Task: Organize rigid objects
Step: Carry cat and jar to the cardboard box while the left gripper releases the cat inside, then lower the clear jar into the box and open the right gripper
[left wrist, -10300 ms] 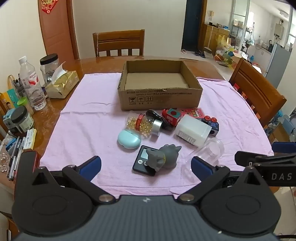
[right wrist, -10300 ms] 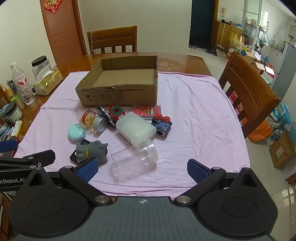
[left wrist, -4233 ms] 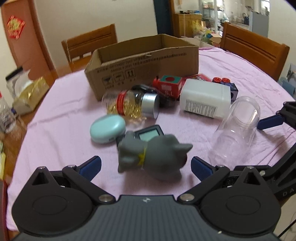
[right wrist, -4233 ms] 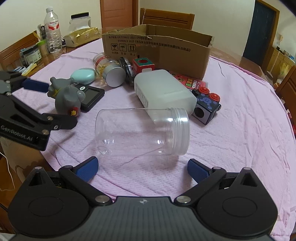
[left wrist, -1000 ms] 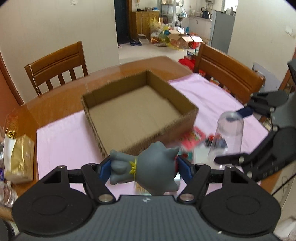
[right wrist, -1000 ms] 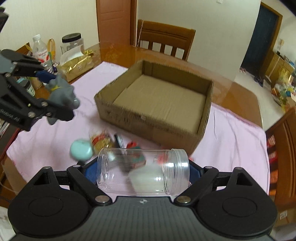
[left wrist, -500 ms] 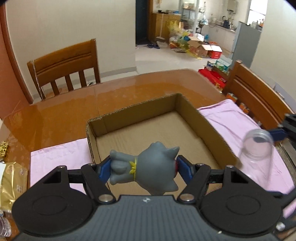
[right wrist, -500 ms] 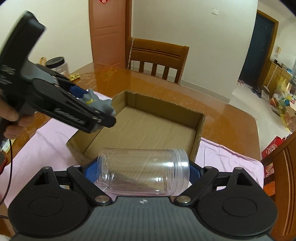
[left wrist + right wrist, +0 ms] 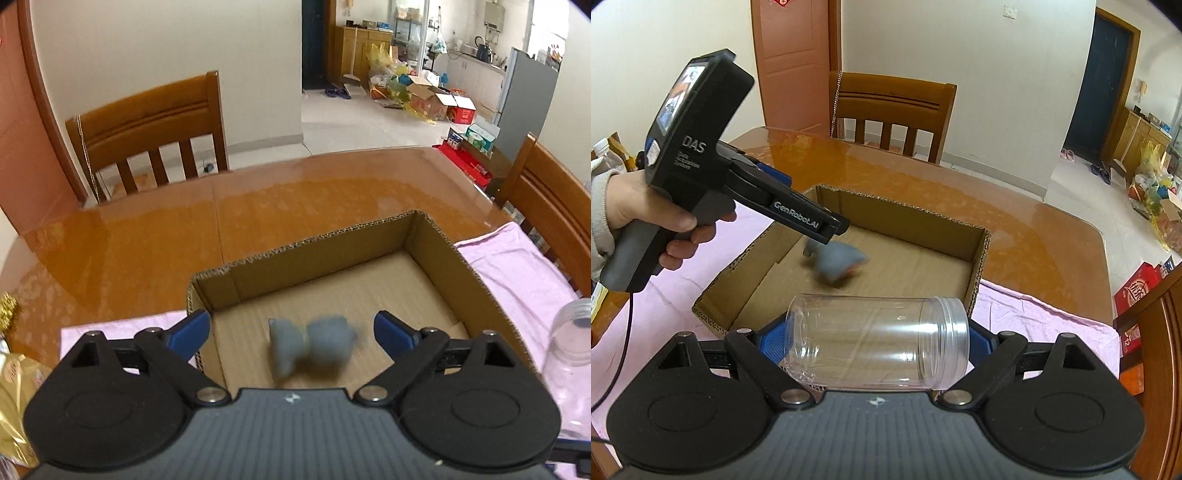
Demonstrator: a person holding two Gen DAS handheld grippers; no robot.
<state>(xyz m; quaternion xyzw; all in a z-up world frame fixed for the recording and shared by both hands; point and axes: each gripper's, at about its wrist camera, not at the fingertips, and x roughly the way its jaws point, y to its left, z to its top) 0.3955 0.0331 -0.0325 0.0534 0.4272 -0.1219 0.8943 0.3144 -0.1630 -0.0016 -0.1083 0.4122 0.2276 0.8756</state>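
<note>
1. Left hand-held gripper (image 9: pixel 291 332) now stands with its blue pads spread wide and nothing between them; half a second ago those pads were clamped on the grey cat figurine (image 9: pixel 310 345).
2. That figurine shows only as a blur inside the cardboard box (image 9: pixel 439 236), below my open pads, so I judge it is falling or just landing on the box floor.
3. My right hand-held gripper (image 9: pixel 875 341) is clamped on the clear plastic jar (image 9: pixel 877 339), held sideways with its threaded mouth to the right, above the near edge of the box.
4. One item is in, I reckon; the jar is next, and it needs only a short move forward over the box before release.
5. Beyond the box lie the pink cloth (image 9: pixel 1045 314) and the glossy wooden table (image 9: pixel 147 236), then a wooden chair (image 9: pixel 894 110).
</note>
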